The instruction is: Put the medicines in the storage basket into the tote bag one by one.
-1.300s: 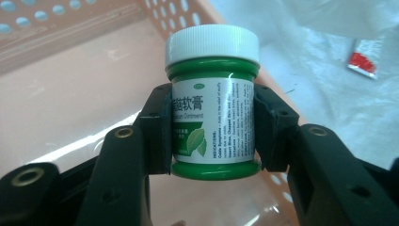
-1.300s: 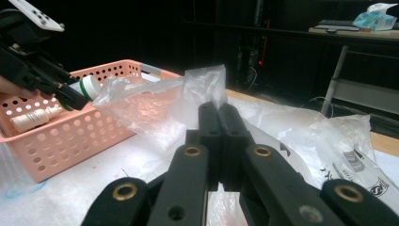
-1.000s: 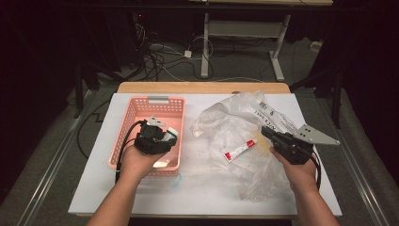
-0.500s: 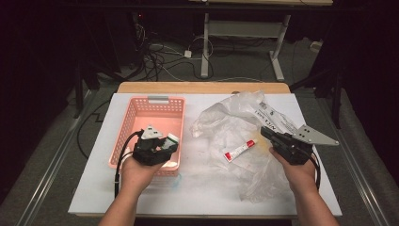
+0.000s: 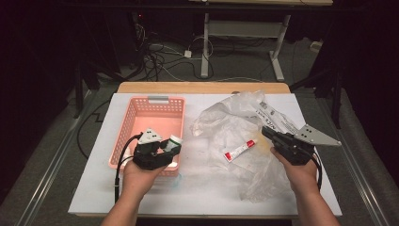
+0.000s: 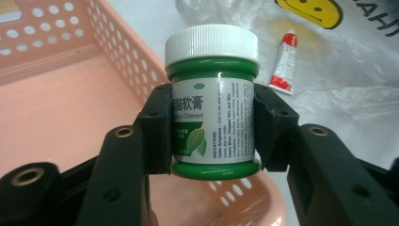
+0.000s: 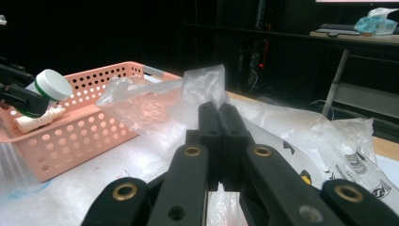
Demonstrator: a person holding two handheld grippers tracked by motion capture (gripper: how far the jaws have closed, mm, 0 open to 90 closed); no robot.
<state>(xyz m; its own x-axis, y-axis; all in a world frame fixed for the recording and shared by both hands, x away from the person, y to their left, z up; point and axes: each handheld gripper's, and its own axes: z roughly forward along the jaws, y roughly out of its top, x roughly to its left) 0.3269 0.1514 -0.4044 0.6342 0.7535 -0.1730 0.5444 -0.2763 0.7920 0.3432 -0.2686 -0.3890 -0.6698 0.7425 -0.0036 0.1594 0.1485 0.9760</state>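
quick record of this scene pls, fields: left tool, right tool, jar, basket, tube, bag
left tool: shut on the jar, held over the basket's near right part
right tool: jaws shut, pinching a fold of the bag
jar: green, white cap, upright between the jaws in the left gripper view
basket: pink, perforated, on the table's left side
tube: white with red end and cap, lying on the bag
bag: clear plastic, crumpled, spread over the table's right side
table: white top
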